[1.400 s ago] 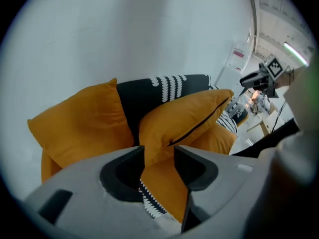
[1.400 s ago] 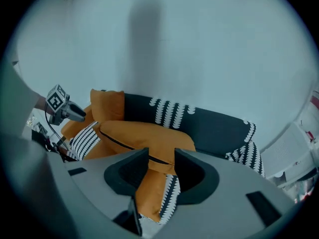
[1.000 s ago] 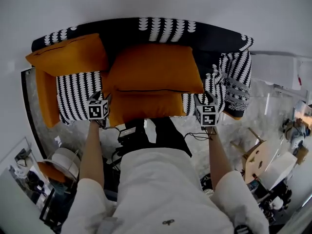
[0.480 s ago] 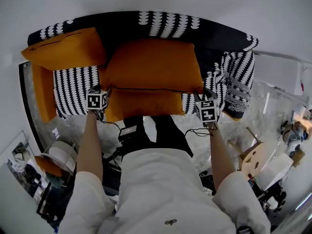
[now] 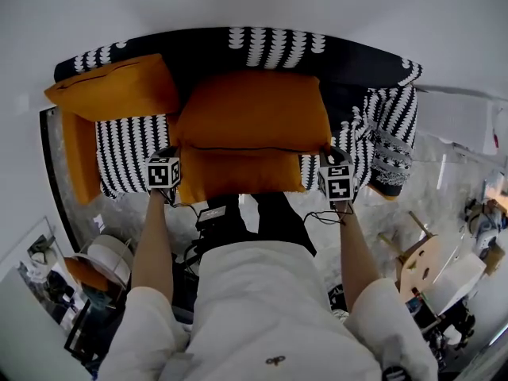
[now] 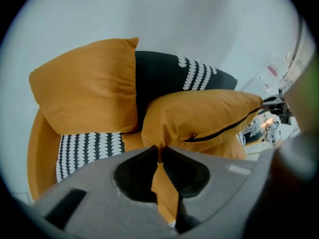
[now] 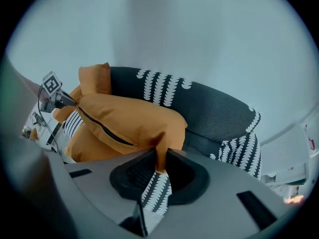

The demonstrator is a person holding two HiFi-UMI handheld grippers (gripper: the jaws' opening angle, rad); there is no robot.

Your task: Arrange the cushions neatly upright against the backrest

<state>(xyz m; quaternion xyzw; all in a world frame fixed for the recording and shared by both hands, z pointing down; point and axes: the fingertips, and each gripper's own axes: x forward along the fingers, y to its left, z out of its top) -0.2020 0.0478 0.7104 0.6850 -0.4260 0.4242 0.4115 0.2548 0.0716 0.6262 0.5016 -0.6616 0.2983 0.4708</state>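
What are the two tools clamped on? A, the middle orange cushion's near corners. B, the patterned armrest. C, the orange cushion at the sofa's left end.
A: the jaws of the left tool and right tool have just been closing, and each pinches a near corner of the middle orange cushion.

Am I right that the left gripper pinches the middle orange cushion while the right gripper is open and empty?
No: the right gripper view shows the right gripper shut on the orange cushion too, like the left gripper; both have just been closing.
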